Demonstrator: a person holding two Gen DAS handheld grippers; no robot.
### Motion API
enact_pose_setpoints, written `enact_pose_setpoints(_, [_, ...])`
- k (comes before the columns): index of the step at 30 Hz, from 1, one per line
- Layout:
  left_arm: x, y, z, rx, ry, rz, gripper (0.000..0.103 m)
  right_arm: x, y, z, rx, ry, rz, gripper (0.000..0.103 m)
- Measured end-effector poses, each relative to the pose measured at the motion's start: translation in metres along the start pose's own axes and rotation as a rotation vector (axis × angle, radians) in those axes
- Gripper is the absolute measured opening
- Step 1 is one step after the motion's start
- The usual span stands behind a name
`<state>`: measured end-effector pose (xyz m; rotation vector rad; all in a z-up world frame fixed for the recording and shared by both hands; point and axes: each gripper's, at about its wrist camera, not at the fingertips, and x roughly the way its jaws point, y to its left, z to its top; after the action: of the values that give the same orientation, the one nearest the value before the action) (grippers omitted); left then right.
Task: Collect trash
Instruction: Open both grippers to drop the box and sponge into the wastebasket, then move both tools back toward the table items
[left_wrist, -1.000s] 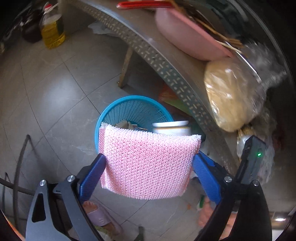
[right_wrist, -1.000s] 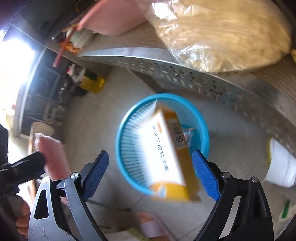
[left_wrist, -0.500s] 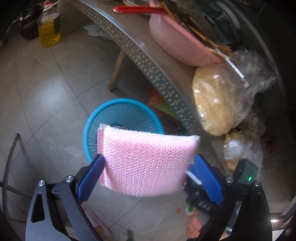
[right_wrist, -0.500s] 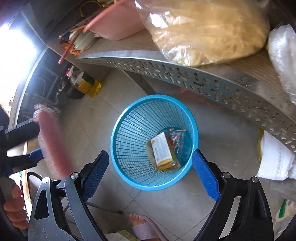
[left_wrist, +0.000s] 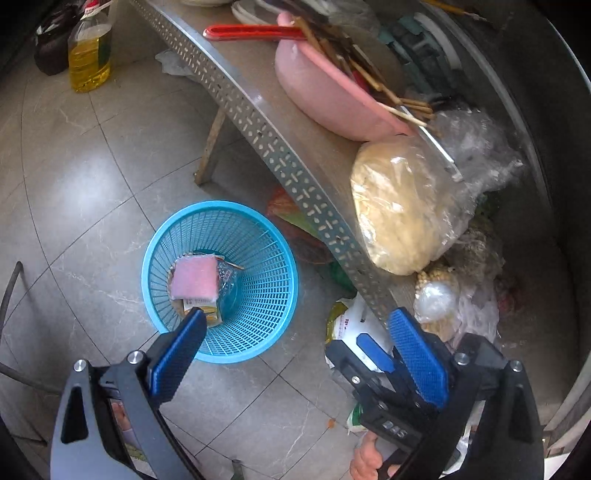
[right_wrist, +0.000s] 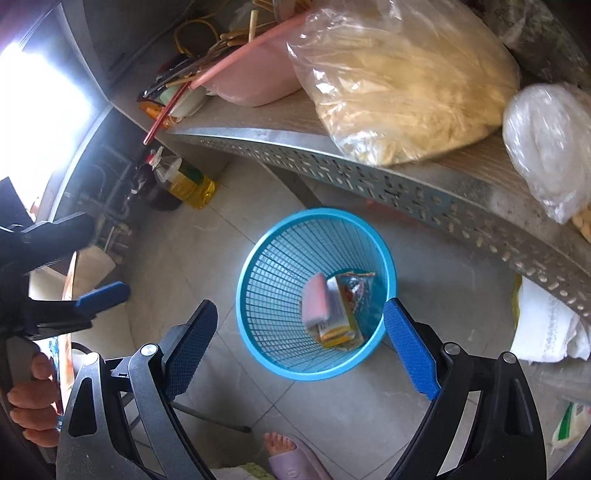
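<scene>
A blue mesh basket (left_wrist: 266, 295) (right_wrist: 258, 273) stands on the tiled floor beside a metal-edged shelf. Inside it lie a pink sponge (left_wrist: 194, 282) (right_wrist: 316, 299), a yellow-and-white carton (left_wrist: 207, 312) (right_wrist: 338, 321) and a clear wrapper (right_wrist: 356, 291). My left gripper (left_wrist: 295, 347) hangs open above the basket's near side with nothing between its fingers. My right gripper (right_wrist: 299, 343) is open too, above the basket's front rim, and holds nothing. In the right wrist view the left gripper (right_wrist: 99, 295) shows at the left edge, held by a hand (right_wrist: 29, 402).
The shelf (left_wrist: 280, 162) carries a pink basin (left_wrist: 325, 96) with sticks and a big bag of pale noodles (left_wrist: 402, 206) (right_wrist: 399, 85). An oil bottle (left_wrist: 90, 55) (right_wrist: 188, 181) stands on the floor. White bags (left_wrist: 351, 325) (right_wrist: 546, 325) lie under the shelf. A slippered foot (right_wrist: 291, 458) is near.
My left gripper opened and the pink sponge dropped into the basket, onto the carton. The carton fell from my right gripper just before that. Both grippers rose a little.
</scene>
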<state>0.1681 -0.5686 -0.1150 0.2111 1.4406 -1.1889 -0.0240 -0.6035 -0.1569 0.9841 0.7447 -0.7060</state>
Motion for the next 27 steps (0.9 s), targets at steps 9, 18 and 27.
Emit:
enact_pose_setpoints(9, [-0.065,-0.018,-0.037,0.108,-0.069,-0.015,0.097,-0.01,0.005,-0.017,-0.035,0.002,-0.013,0.087])
enact_pose_setpoints(18, [-0.164,-0.02,-0.104,0.198,-0.289,0.072,0.097,-0.032,0.046,-0.039,-0.183,-0.014,-0.033,0.087])
enact_pose_setpoints(27, [-0.243,0.015,-0.176,0.159,-0.457,0.214,0.097,-0.077,0.119,-0.058,-0.424,-0.086,-0.036,0.095])
